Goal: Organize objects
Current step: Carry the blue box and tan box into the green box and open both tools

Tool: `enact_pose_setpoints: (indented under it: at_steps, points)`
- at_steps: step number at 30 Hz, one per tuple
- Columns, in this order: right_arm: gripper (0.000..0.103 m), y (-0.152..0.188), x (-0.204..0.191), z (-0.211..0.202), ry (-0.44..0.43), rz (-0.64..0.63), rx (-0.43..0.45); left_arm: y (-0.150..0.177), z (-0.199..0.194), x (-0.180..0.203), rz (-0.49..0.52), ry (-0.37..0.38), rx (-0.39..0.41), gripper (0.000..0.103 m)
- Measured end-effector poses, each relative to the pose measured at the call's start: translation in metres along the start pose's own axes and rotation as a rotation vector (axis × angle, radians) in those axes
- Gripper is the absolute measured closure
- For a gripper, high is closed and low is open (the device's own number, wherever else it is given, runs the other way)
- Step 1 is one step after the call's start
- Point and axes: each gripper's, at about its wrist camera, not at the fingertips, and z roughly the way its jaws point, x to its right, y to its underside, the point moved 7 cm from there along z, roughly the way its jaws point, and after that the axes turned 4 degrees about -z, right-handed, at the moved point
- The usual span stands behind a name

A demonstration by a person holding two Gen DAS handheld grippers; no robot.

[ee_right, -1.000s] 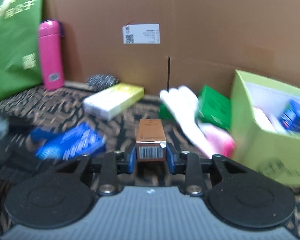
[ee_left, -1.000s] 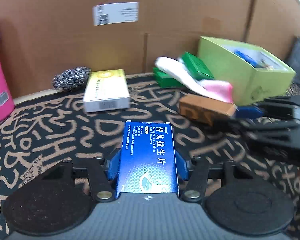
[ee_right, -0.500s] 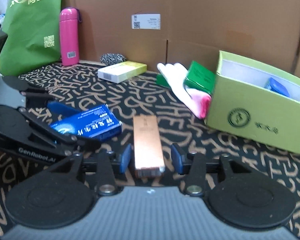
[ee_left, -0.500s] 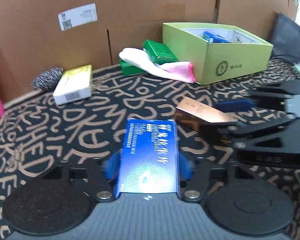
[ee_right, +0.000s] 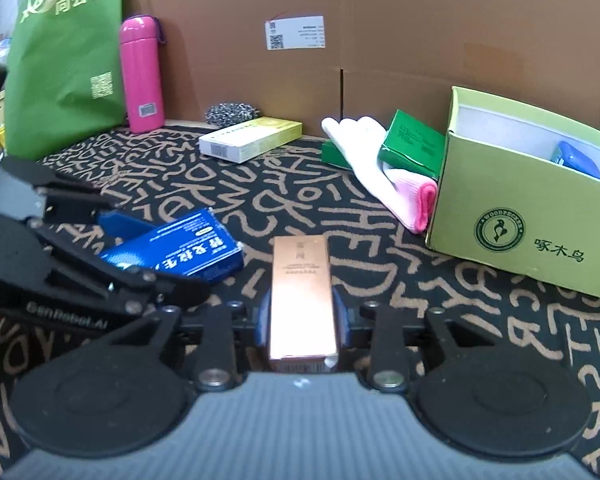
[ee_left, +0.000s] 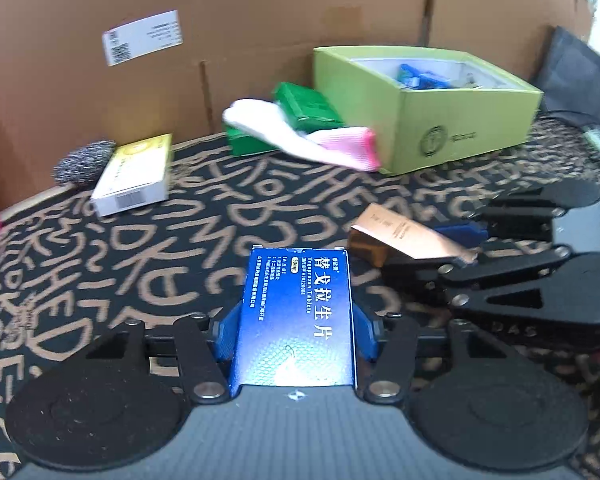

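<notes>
My left gripper (ee_left: 296, 332) is shut on a blue medicine box (ee_left: 298, 316), held flat above the patterned mat; the box also shows in the right wrist view (ee_right: 176, 250). My right gripper (ee_right: 300, 316) is shut on a copper-coloured box (ee_right: 301, 292), also seen in the left wrist view (ee_left: 404, 236) just right of the blue box. A light green open box (ee_right: 528, 220) with blue items inside stands ahead to the right, and it shows in the left wrist view (ee_left: 424, 108).
A white-and-yellow box (ee_right: 252, 140), a steel scourer (ee_right: 230, 112), green packets (ee_right: 412, 142) under a white-and-pink cloth (ee_right: 384, 172), a pink bottle (ee_right: 142, 74) and a green bag (ee_right: 68, 52) lie along the cardboard wall (ee_right: 380, 40). A dark pouch (ee_left: 576, 76) sits at far right.
Both grippers have pulled back and up from the clutter, each still holding its box. The green open box and back items now look farther away.
</notes>
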Motion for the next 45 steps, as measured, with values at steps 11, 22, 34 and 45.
enact_pose_setpoints:
  at_steps: [11,22,34,45]
  points:
    - [0.072,-0.026,0.055,-0.085,0.163,0.075,0.212,-0.09,-0.039,0.055,0.026,0.158,0.227,0.044]
    - [0.072,-0.06,0.178,-0.103,0.452,0.198,0.294,-0.183,0.043,0.103,-0.047,0.166,0.217,0.044]
    - [0.067,-0.05,0.267,-0.048,0.498,0.329,0.203,-0.199,0.116,0.128,-0.042,0.17,0.142,0.021]
    - [0.014,-0.027,0.193,-0.099,0.475,0.234,0.352,-0.153,0.06,0.119,-0.013,0.144,0.267,0.015]
